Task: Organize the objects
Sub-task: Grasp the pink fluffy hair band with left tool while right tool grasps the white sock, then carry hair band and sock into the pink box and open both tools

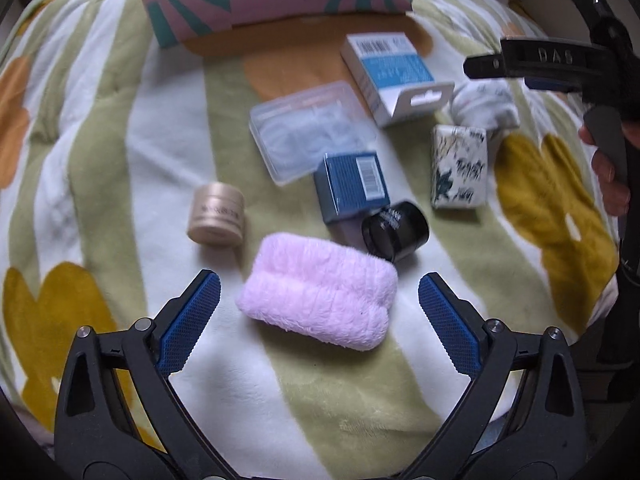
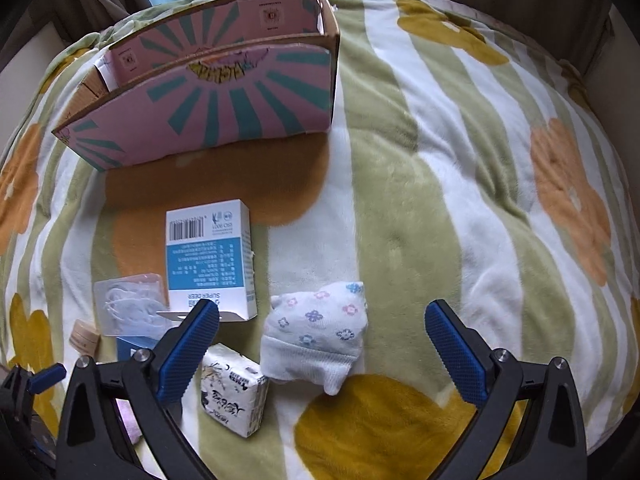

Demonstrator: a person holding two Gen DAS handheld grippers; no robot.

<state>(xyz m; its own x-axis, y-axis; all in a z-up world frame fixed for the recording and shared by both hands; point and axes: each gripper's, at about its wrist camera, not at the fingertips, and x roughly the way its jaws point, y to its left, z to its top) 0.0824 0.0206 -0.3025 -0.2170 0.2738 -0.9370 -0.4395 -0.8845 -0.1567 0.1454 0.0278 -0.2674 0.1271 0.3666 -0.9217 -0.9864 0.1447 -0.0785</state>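
So everything's spread on the flowery blanket [image 2: 440, 184] in front of the pink box [image 2: 224, 100], which is standing open at the far end. Left gripper [image 1: 319, 300] is wide open with the fluffy pink cloth [image 1: 320, 292] sitting right between its fingers, not touching yet. Right gripper [image 2: 322, 338] is also open, lined up on the rolled floral sock [image 2: 316, 332], well short of the box. Looks like the pick-up stage to me: next is probably dropping lower, squeezing the soft stuff, then carrying it up to the box
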